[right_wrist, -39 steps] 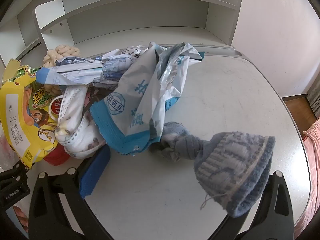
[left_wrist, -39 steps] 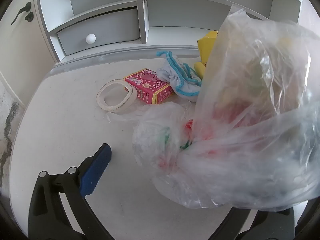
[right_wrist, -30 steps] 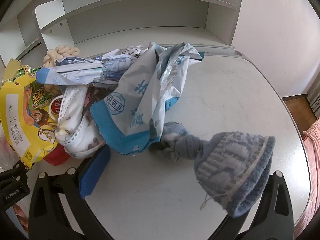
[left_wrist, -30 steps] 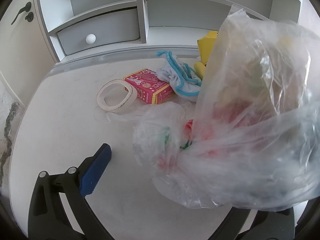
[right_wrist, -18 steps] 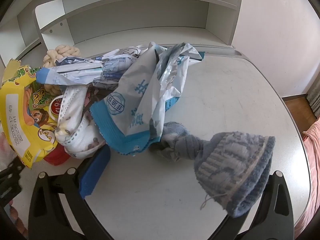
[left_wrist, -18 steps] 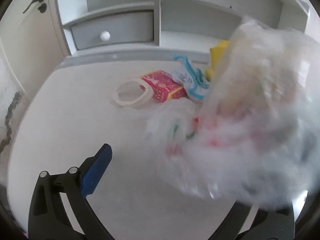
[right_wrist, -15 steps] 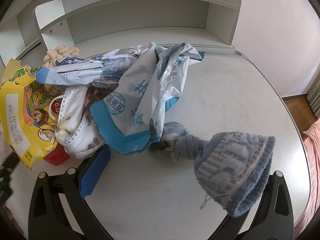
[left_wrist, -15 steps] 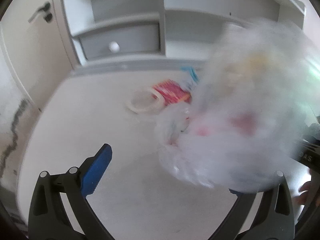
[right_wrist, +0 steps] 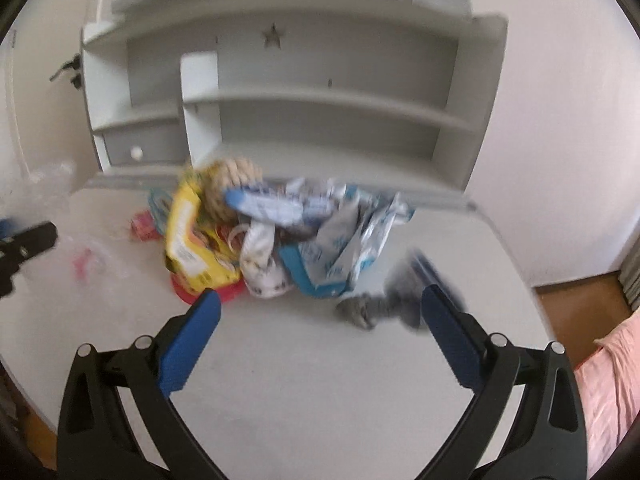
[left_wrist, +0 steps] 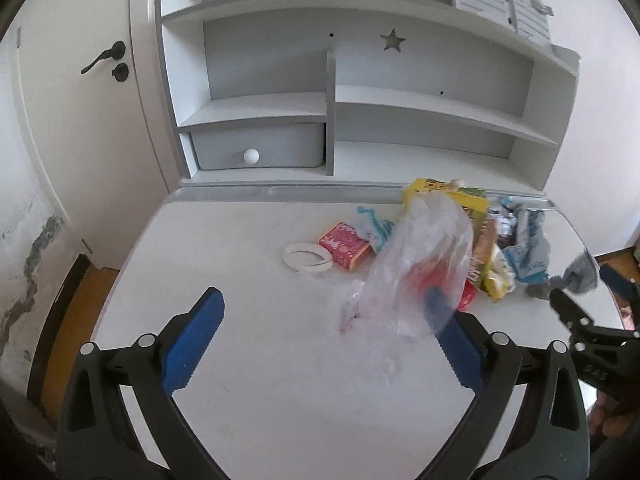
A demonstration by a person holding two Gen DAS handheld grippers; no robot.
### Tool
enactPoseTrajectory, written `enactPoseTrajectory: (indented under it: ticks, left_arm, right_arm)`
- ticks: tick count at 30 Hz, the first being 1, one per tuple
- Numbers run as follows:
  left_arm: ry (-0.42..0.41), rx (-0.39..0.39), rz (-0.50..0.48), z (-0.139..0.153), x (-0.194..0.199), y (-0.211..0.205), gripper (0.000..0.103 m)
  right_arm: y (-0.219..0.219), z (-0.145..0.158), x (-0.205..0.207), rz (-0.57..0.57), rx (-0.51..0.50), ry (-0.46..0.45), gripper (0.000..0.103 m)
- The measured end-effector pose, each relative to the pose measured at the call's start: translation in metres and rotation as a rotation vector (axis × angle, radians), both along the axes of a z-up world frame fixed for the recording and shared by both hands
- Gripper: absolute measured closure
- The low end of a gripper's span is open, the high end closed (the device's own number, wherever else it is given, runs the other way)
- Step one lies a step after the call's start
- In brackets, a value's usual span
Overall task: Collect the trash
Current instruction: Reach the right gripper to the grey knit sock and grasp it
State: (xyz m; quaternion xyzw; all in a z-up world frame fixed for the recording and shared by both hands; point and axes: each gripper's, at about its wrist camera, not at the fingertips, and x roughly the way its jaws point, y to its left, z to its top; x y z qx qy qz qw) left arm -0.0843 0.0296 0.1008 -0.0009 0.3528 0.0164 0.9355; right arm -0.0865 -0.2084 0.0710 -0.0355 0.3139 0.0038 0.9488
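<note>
The left gripper [left_wrist: 320, 320] has its blue pads spread wide with nothing clamped between them. A clear bag [left_wrist: 420, 264] drapes over the tip of its right pad, at about 2 o'clock from the gap; whether it is caught there or only lies in front cannot be told. The bag is thin, crinkled, see-through plastic, with something red showing through it low down, and its loose lower end trails on the desk [left_wrist: 240, 264].

The right gripper [right_wrist: 320, 320] is also spread wide and grips nothing. A grey knit sock [right_wrist: 384, 304] lies just by its right pad, blurred.

At 12 o'clock from the right gripper sits the trash heap: a yellow snack packet [right_wrist: 188, 248], blue-and-white wrappers [right_wrist: 340, 240], a white patterned cloth [right_wrist: 264, 272] and a red lid [right_wrist: 224, 292] beneath, piled touching one another.

In the left view, a pink box [left_wrist: 344, 246] and a white tape ring [left_wrist: 308, 258] lie side by side at 11 o'clock from the bag.
</note>
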Motion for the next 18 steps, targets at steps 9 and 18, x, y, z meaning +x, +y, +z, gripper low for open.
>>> enactPoseTrajectory:
  ticks: [9,18]
  left_arm:
    - [-0.023,-0.003,0.003,0.005,-0.025,-0.003,0.006]
    - [-0.010,0.008,0.010,0.001,-0.028,-0.010,0.006]
  right_arm:
    - [0.001,0.026,-0.031,0.066,0.027,-0.121,0.006]
    - [0.003,0.042,-0.041,0.075,0.008,-0.167,0.006]
